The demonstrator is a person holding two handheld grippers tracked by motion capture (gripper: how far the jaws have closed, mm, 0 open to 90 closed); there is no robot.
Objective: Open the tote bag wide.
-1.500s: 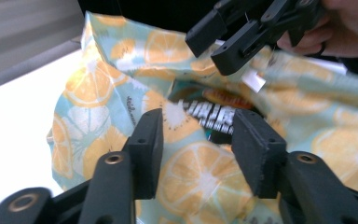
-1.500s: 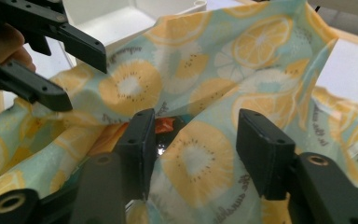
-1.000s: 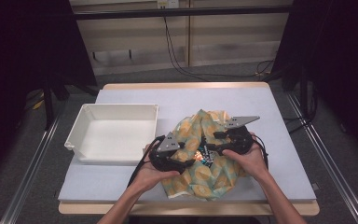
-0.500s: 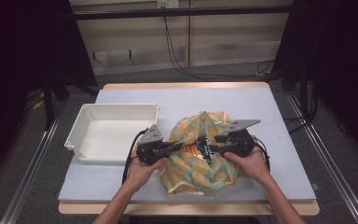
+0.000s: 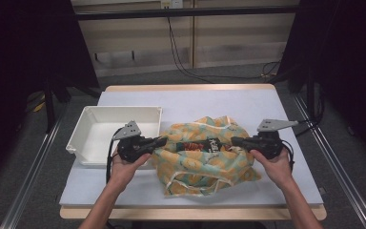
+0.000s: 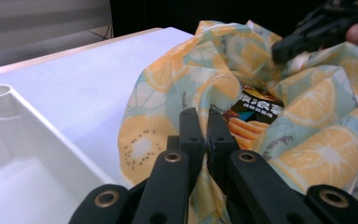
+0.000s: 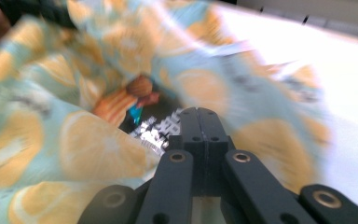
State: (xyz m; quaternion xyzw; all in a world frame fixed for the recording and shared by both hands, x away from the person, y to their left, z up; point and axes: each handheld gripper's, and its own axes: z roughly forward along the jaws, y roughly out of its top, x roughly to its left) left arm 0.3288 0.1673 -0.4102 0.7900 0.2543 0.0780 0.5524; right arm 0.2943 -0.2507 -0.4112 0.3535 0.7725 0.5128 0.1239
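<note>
Fruit-print cloth bag point(image 5: 205, 155) lies crumpled at centre of the high view, on the white worktop point(image 5: 209, 102), slightly right of middle. Its mouth is pulled open sideways; a dark snack packet point(image 5: 201, 145) shows in the gap, orange and black print, also seen in the left gripper view point(image 6: 254, 114) and blurred in the right gripper view point(image 7: 154, 123).

Left gripper point(image 5: 161, 140) at centre left of the high view, jaws together, pinching the bag's left edge; the left gripper view shows cloth caught between the jaw tips point(image 6: 205, 135). Right gripper point(image 5: 233, 141) at centre right, jaws just closed fully, nipping the bag's right edge; in the right gripper view the jaw tips point(image 7: 201, 122) meet with cloth around them, picture blurred, so the pinch itself is hard to make out. Each gripper sits in a hand, forearms entering from the bottom edge.

White tray point(image 5: 86, 136) at left of the high view, just beside the left gripper and nearly touching the bag's left side; its rim fills the lower left of the left gripper view point(image 6: 9, 100). Cables point(image 5: 186, 62) hang behind the worktop at top centre. Metal rails point(image 5: 336, 157) run along both sides of the worktop.
</note>
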